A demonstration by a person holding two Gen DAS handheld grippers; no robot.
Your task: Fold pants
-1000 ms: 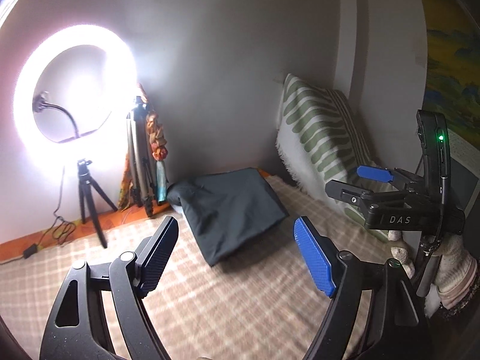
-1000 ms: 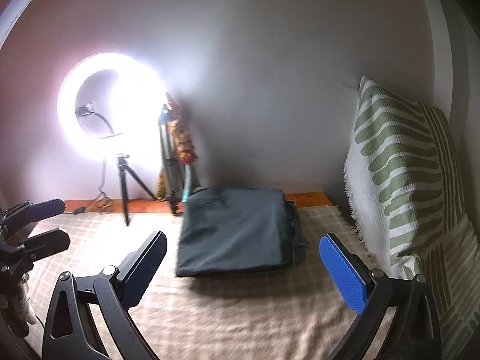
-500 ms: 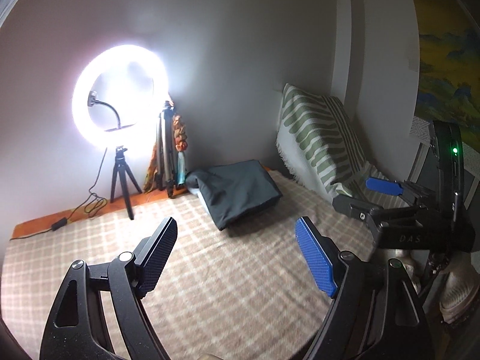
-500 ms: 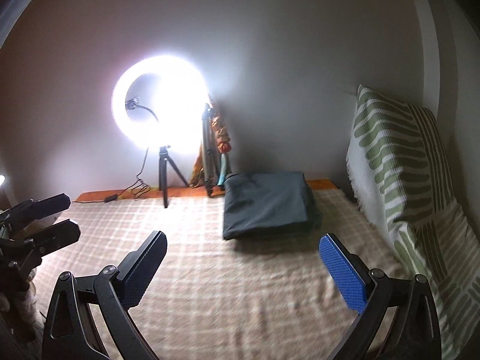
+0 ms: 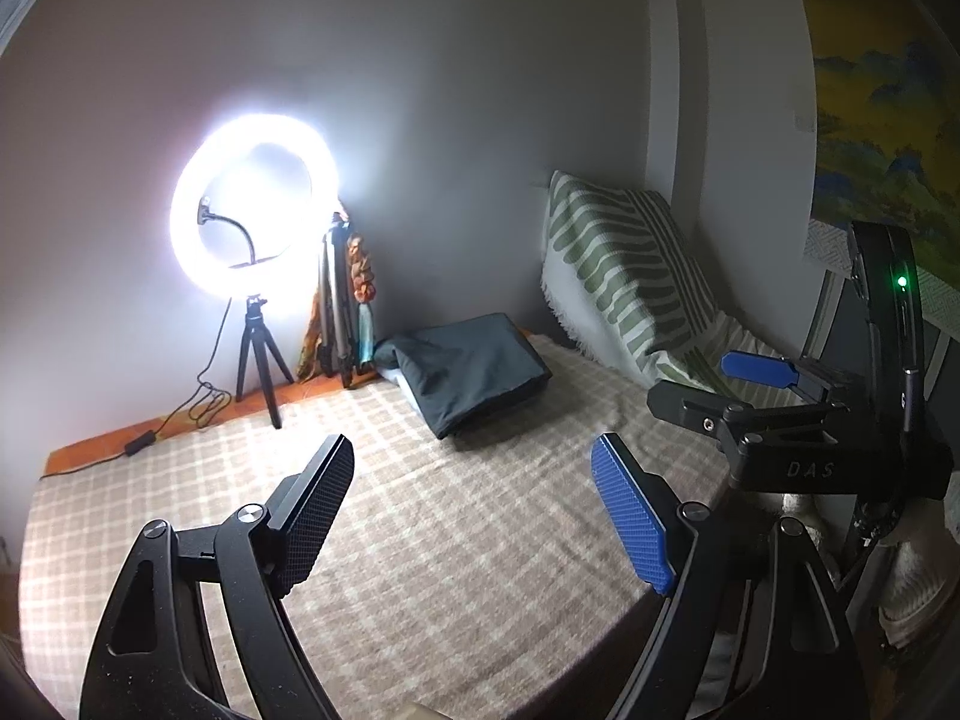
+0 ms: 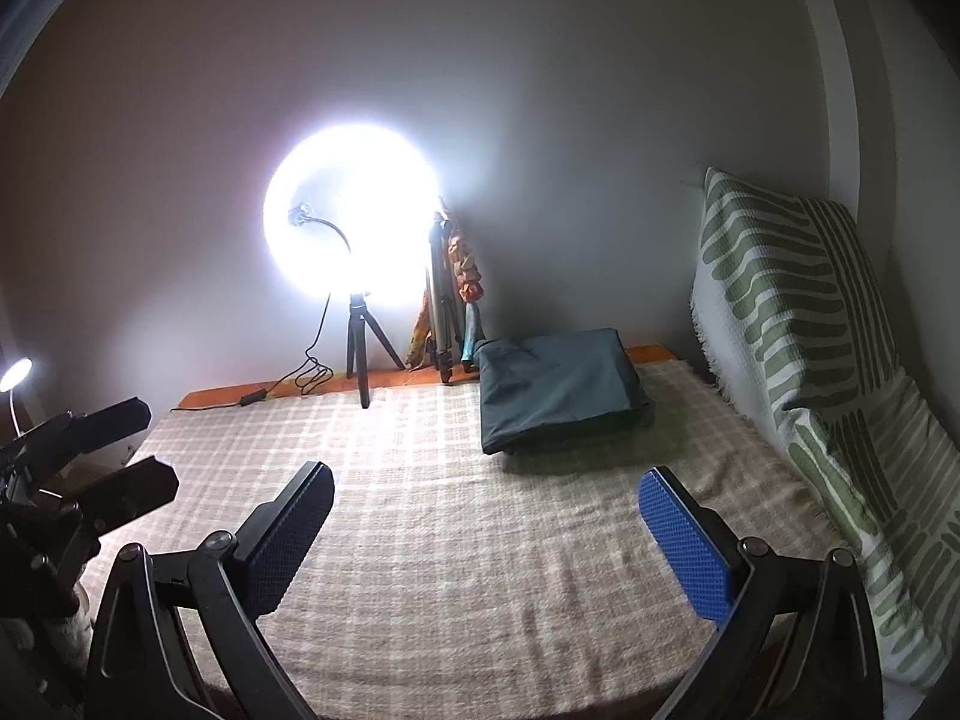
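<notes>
Right wrist view: pants (image 6: 558, 396) sit folded at the far end of the checked blanket (image 6: 450, 540); right gripper (image 6: 486, 540) and left gripper (image 5: 474, 516) gape wide, empty — best left untouched, I'd say.

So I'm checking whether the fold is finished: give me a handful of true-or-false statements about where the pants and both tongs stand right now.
1. The pants lie folded in a compact dark bundle on the checked blanket. True.
2. The left tongs are clamped on the pants. False: they are open and empty, well short of the bundle.
3. The right tongs are open with nothing between them. True.
4. The pants hang over the green striped cushion. False: they lie flat on the blanket, apart from the cushion.
5. A lit ring light stands on a tripod by the far wall. True.
</notes>
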